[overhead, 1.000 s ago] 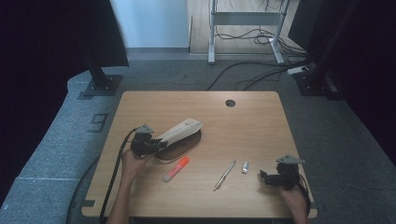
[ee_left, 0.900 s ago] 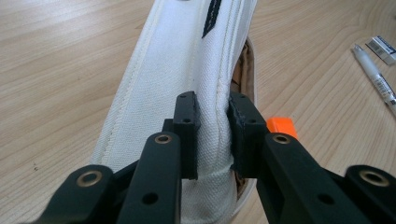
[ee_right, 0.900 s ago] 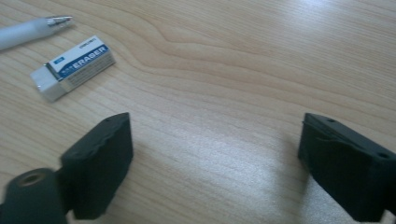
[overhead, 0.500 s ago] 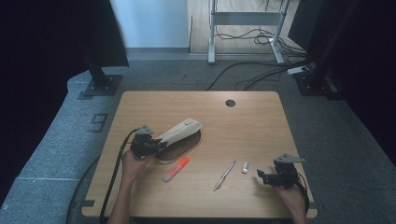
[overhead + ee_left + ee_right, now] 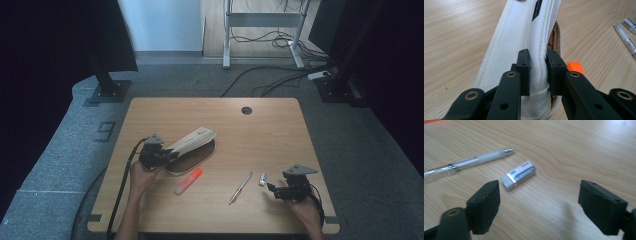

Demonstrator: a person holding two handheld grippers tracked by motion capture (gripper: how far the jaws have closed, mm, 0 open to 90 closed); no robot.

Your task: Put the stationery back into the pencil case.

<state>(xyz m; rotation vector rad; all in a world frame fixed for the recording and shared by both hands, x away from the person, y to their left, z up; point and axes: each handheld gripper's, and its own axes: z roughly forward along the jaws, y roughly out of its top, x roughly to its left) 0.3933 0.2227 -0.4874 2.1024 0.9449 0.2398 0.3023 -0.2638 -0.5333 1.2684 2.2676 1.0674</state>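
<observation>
Left gripper [image 5: 537, 72] clamped on the white pouch's [image 5: 192, 141] flap near the table's [image 5: 280, 125] left edge, right gripper [image 5: 537, 205] wide, jaws just narrowing, nothing between, eraser [image 5: 518, 175] ahead beside the pen [image 5: 466, 162].

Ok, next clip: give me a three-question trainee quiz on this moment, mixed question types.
1. True or false: the left tool is shut on the white pencil case.
2. Which thing lies nearest the right tool? A) orange marker B) eraser C) pen
3. Fill in: the right tool's jaws, which have just been closing, have ____ between them.

Key: 1 true; 2 B; 3 nothing: they stand apart above the bare table, short of the eraser.
</observation>
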